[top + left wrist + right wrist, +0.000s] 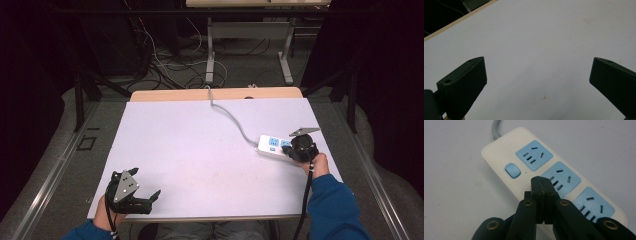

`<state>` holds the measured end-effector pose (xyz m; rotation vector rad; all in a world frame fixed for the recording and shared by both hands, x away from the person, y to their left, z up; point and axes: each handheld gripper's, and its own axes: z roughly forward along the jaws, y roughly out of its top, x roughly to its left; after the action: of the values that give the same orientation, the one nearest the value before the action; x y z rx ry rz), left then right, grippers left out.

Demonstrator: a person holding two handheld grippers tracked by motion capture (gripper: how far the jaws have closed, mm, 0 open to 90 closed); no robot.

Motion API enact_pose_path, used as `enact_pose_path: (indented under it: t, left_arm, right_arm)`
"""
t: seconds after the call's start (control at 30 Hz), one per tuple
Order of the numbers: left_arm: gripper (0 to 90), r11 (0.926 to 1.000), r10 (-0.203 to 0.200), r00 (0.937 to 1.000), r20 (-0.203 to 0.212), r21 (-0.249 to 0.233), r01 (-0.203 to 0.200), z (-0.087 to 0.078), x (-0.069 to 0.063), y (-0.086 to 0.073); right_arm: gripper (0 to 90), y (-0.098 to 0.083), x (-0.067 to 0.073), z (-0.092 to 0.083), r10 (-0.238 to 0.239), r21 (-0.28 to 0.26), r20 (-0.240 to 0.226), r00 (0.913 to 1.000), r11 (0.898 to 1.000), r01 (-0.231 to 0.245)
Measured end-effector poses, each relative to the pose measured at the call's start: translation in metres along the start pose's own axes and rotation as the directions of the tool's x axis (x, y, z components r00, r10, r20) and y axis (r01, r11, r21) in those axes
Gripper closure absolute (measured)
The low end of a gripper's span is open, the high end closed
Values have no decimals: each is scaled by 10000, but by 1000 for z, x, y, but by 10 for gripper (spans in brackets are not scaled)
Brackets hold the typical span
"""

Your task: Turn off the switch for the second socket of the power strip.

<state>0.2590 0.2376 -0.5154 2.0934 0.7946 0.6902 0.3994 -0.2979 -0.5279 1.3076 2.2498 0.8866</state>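
Note:
A white power strip (272, 146) with blue sockets lies at the right of the white table, and its grey cable (231, 116) runs off over the far edge. My right gripper (299, 149) is over the strip's near end. In the right gripper view its jaws are pressed together with nothing between them, and the tips (541, 184) hover by the middle socket (561, 179), near the blue switch (512, 170) on the power strip (499, 147). My left gripper (145, 197) rests at the table's near left corner, its jaws (537, 82) spread wide over bare tabletop.
The white table top (200, 150) has a wooden far edge (215, 94). Beyond it, on the floor, lie tangled cables (170, 60) around the metal legs of another table (210, 55). Dark curtains close in both sides.

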Motion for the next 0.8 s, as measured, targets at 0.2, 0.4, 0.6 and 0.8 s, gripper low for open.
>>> enact_pose_path:
  t: [0.2, 0.4, 0.6, 0.8]
  left_arm:
    - [11, 10000, 51, 10000, 5, 3, -51, -1, 0, 0]
    - [11, 9999, 152, 9999, -52, 20, -152, 0, 1, 0]
    - [12, 9999, 113, 9999, -24, 15, -113, 0, 0, 0]
    - [12, 9999, 162, 9999, -42, 18, -162, 0, 1, 0]
  right_arm:
    - [900, 0, 0, 0, -42, -16, -6, 10000, 10000, 42]
    - [900, 0, -1, 0, -285, -123, 62, 9996, 9995, 286]
    - [900, 0, 2, -1, -166, -10, 172, 9997, 9999, 167]
    - [900, 1, 2, 0, -398, -40, 190, 9990, 9992, 399]
